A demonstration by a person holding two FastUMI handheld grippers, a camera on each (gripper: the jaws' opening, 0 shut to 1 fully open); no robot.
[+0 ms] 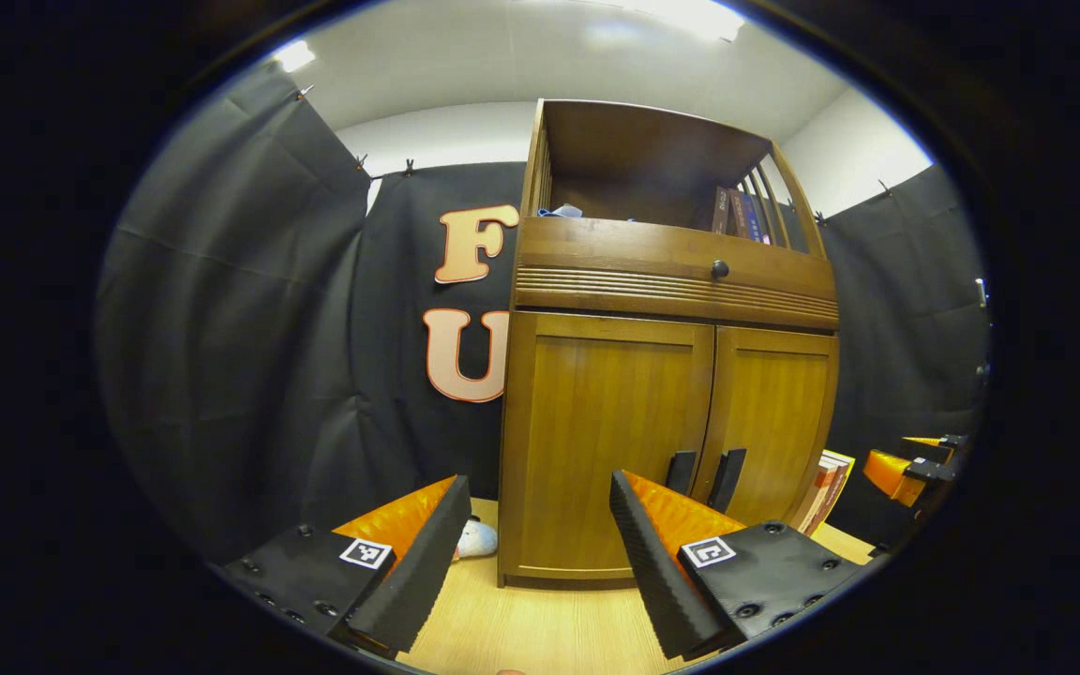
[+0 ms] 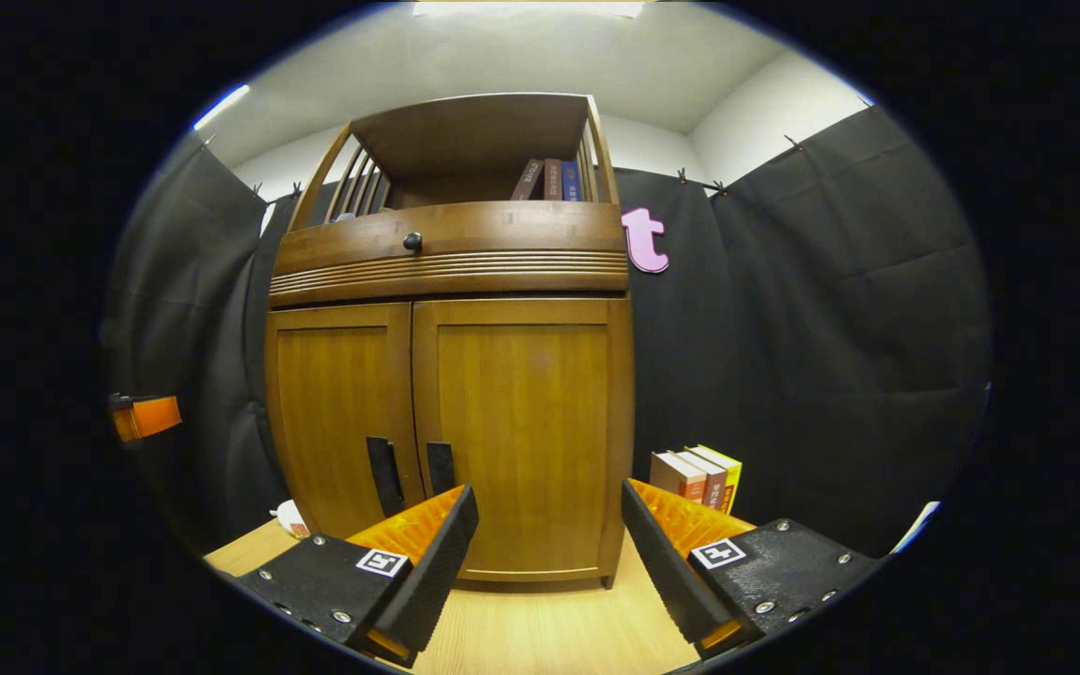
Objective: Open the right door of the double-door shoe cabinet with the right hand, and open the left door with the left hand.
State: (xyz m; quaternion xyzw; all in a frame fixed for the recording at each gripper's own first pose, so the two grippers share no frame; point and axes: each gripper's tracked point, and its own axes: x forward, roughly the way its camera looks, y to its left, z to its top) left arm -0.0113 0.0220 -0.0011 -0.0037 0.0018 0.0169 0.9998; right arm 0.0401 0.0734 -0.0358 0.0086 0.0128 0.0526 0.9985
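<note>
A wooden shoe cabinet (image 2: 446, 412) stands on the bench, doors closed. Both tools, left (image 1: 540, 562) and right (image 2: 549, 562), gape empty. Rigid hinged doors; likely grip the dark handles (image 2: 412, 469) at the centre seam.

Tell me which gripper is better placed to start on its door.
Right, marginally: both doors are shut, and the right door's handle sits just above the open right gripper, both grippers short of the cabinet.

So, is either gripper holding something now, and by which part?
Nothing is held. The left gripper and right gripper are open, short of the closed cabinet's door handles.
</note>
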